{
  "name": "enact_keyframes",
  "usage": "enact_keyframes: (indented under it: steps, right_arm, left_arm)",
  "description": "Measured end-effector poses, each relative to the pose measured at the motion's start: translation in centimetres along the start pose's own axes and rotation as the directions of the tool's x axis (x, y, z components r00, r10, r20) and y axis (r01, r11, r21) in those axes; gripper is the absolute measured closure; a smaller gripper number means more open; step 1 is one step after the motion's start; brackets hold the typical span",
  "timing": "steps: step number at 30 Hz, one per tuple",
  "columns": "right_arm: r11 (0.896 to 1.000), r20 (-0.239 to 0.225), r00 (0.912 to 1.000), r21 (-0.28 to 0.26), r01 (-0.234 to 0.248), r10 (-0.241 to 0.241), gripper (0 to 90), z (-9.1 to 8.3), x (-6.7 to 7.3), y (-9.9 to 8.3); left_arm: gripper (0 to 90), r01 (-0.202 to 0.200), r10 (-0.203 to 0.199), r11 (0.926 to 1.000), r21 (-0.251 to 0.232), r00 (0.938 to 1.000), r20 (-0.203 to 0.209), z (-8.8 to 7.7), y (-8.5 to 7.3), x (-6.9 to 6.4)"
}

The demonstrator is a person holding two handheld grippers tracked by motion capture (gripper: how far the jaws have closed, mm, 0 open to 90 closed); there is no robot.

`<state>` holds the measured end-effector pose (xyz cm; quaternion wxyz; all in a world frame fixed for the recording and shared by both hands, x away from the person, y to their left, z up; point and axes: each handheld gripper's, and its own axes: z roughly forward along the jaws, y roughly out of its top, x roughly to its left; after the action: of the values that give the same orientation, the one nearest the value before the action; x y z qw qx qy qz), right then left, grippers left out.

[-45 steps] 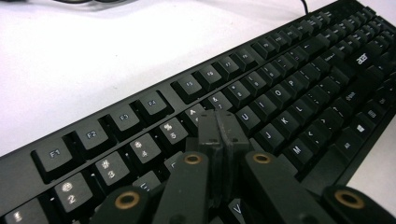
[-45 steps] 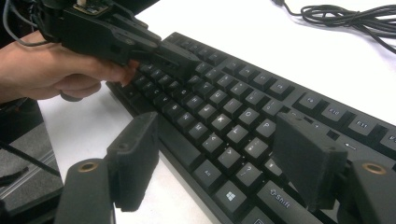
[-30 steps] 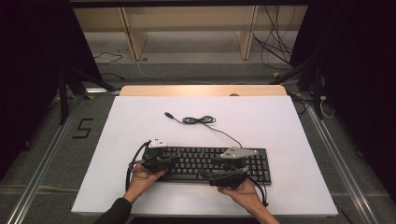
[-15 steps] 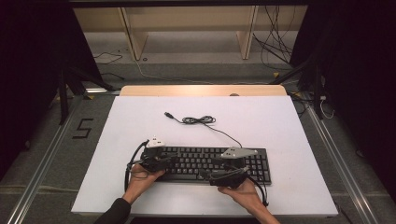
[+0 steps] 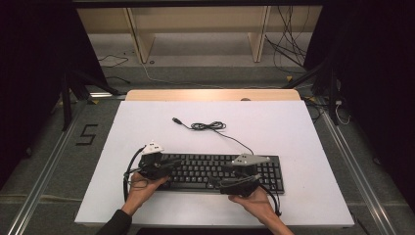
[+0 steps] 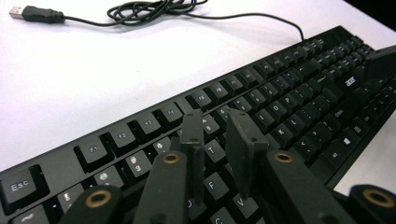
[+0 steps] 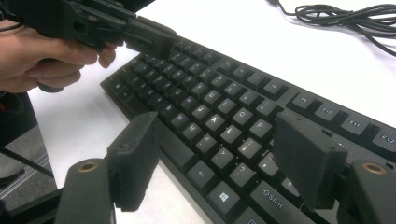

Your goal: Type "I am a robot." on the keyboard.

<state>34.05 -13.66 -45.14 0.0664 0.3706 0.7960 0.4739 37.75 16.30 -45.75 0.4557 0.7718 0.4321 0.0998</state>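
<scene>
keyboard near desk's front edge, long axis left-right | left hand-held gripper over its left-end keys, jaws just opening, nothing between | right hand-held gripper released, straddling its front edge, right half

The high view is evenly lit from above: the white surface is bright without glare, while the room at nine and three o'clock falls into near-black. Shadows under the keyboard are short and soft. The picture is slightly soft overall, with fine detail smeared. In the left gripper view the surface toward eleven o'clock is almost washed out, the keys close by are sharp, and those toward two o'clock blur. In the right gripper view the near tool is out of focus, and the hand at ten o'clock is soft.
</scene>
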Motion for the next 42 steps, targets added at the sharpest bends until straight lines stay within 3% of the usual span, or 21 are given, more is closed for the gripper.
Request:
enact_keyframes:
  steps: [13,25,28,37,42]
  right_arm:
    - [1.0,0.001,1.0,0.003,0.002,-0.002,32.8,0.2,0.0,0.0]
    - [1.0,0.007,1.0,0.011,0.0,0.0,35.0,0.4,-0.2,0.0]
    - [1.0,0.004,1.0,0.013,0.001,-0.001,36.3,0.5,-0.3,0.0]
    - [1.0,-0.009,0.9999,0.02,-0.004,0.004,41.4,0.7,-0.3,0.0]
    - [1.0,-0.015,0.9999,0.031,0.0,0.0,43.6,0.9,-0.2,0.0]
  left_arm:
    - [44.5,0.036,-0.034,0.9985,-0.041,0.9985,0.042,-1.6,-0.5,0.5]
    - [34.6,0.037,-0.03,0.9921,-0.12,0.9973,0.066,-3.5,-1.9,0.2]
    - [32.1,0.014,-0.006,0.9918,-0.127,0.9979,0.064,-3.8,-2.3,0.1]
    - [30.0,-0.006,0.016,0.9909,-0.134,0.9974,0.071,-4.4,-3.2,-0.4]
    - [29.1,0.001,0.009,0.9908,-0.136,0.9975,0.07,-4.6,-3.6,-0.4]
